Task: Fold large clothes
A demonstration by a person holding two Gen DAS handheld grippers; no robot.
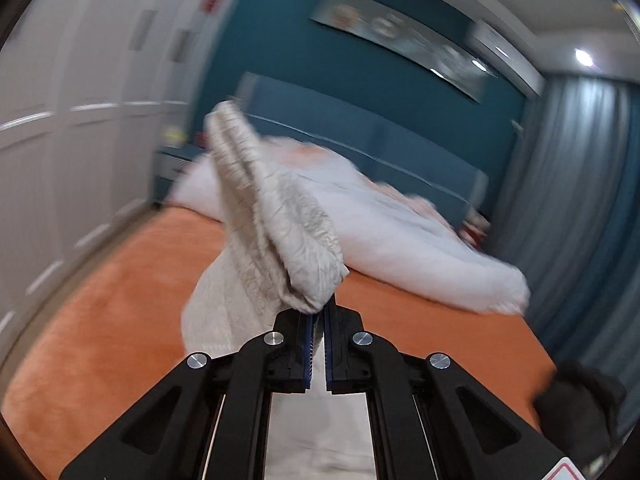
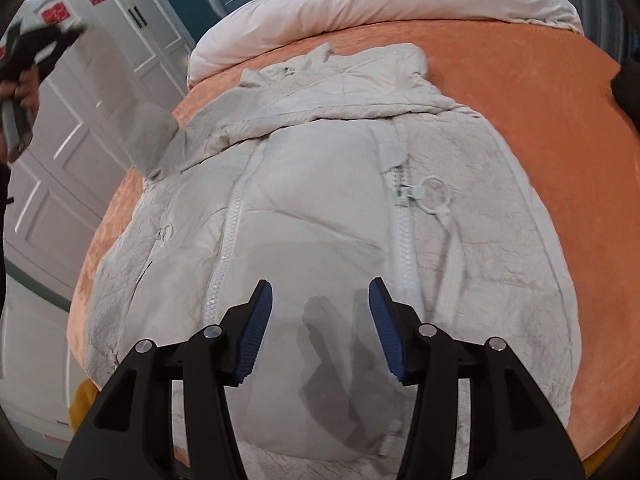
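A large off-white fleece jacket (image 2: 320, 208) lies spread on the orange bed cover, front up, with two white zipper lines and a ring-shaped pull (image 2: 434, 194). My left gripper (image 1: 319, 312) is shut on the jacket's sleeve (image 1: 272, 216) and holds it lifted and stretched above the bed. In the right wrist view the left gripper (image 2: 76, 34) and the raised sleeve (image 2: 132, 120) show at the upper left, blurred. My right gripper (image 2: 320, 320) is open and empty, hovering just above the jacket's lower middle; its shadow falls on the fabric.
The orange bed cover (image 2: 540, 120) surrounds the jacket. A white duvet (image 2: 360, 0) is bunched at the head of the bed below a teal headboard (image 1: 360, 136). White wardrobe doors (image 2: 80, 140) stand to the left, grey-blue curtains (image 1: 580, 200) to the right.
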